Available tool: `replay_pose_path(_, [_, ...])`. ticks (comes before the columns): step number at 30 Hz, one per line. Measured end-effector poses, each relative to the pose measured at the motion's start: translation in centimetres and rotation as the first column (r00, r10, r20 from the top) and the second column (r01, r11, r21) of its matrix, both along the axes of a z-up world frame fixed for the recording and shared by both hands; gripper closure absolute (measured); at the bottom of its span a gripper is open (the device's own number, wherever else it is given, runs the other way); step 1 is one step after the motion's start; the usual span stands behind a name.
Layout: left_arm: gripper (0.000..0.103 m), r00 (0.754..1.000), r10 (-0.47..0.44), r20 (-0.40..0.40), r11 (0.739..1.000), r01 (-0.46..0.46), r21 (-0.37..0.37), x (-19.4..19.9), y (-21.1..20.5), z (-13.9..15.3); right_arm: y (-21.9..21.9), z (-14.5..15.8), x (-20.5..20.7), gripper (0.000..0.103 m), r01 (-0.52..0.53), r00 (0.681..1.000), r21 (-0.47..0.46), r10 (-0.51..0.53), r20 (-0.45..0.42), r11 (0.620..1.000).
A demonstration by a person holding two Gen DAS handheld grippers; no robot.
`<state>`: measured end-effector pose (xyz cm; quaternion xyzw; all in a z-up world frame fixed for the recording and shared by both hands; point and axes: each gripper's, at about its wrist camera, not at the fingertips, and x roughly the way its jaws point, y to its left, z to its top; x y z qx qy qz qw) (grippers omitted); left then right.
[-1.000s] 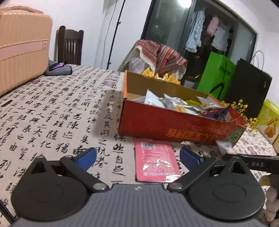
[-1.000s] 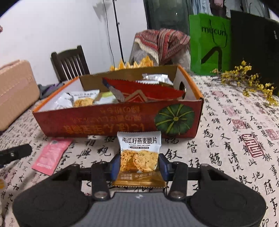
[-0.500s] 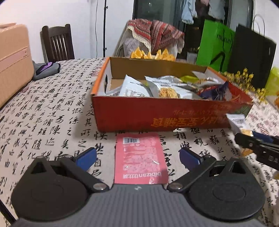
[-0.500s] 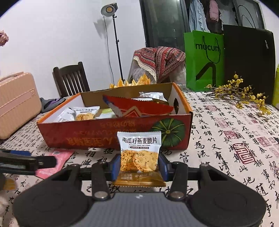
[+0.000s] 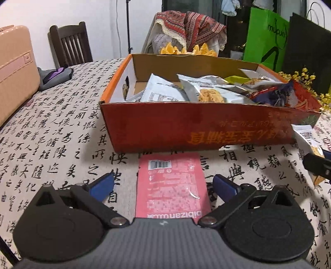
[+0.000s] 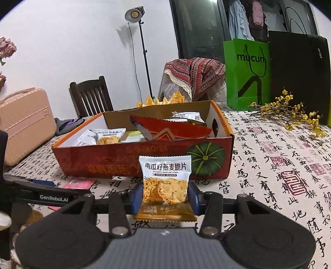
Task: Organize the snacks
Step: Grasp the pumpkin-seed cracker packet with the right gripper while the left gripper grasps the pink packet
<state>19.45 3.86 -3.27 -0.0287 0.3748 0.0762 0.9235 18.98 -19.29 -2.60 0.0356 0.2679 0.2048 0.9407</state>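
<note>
Two claws work: right claw (image 6: 164, 195) grips the crisp packet (image 6: 164, 182), due for the box (image 6: 144, 163); left claw (image 5: 163, 186), spread wide, must clamp the near pink sachet (image 5: 172, 184).

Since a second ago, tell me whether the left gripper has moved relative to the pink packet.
Yes. The left gripper has swung in over the pink packet, which now lies centred between its open fingers, just before the red box.

Lived-in home room, wooden chair (image 6: 91, 97), pink suitcase (image 6: 24, 124), hanging clothes (image 6: 244, 18), calligraphy tablecloth (image 6: 279, 165)
</note>
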Motion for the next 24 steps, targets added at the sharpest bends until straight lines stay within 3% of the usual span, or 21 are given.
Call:
replay_pose_path(3, [0.008, 1.0, -0.011, 0.007, 1.0, 0.011, 0.004, -0.3, -0.1, 0.2, -0.1, 0.1, -0.1, 0.058, -0.003, 1.0, 0.007, 0.003, 0.003, 1.0])
replay_pose_path(5, [0.024, 1.0, -0.026, 0.016, 1.0, 0.026, 0.006, -0.5, -0.3, 0.4, 0.0, 0.0, -0.1, 0.058, -0.003, 1.0, 0.002, 0.003, 0.002, 1.0])
replay_pose_path(7, [0.033, 0.999, -0.037, 0.027, 0.999, 0.037, 0.002, -0.8, -0.5, 0.6, 0.1, 0.0, -0.1, 0.058, -0.003, 1.0, -0.001, 0.003, 0.001, 1.0])
replay_pose_path(15, [0.033, 0.997, -0.055, 0.049, 0.998, 0.056, -0.017, -1.9, -0.6, 0.9, 0.3, 0.0, -0.3, 0.058, -0.017, 1.0, -0.007, 0.017, 0.01, 1.0])
replay_pose_path(24, [0.033, 0.987, -0.072, 0.143, 0.997, 0.077, -0.027, -4.7, -0.2, 3.5, 0.4, 0.6, -1.8, 0.058, -0.05, 0.998, -0.009, 0.051, 0.03, 0.999])
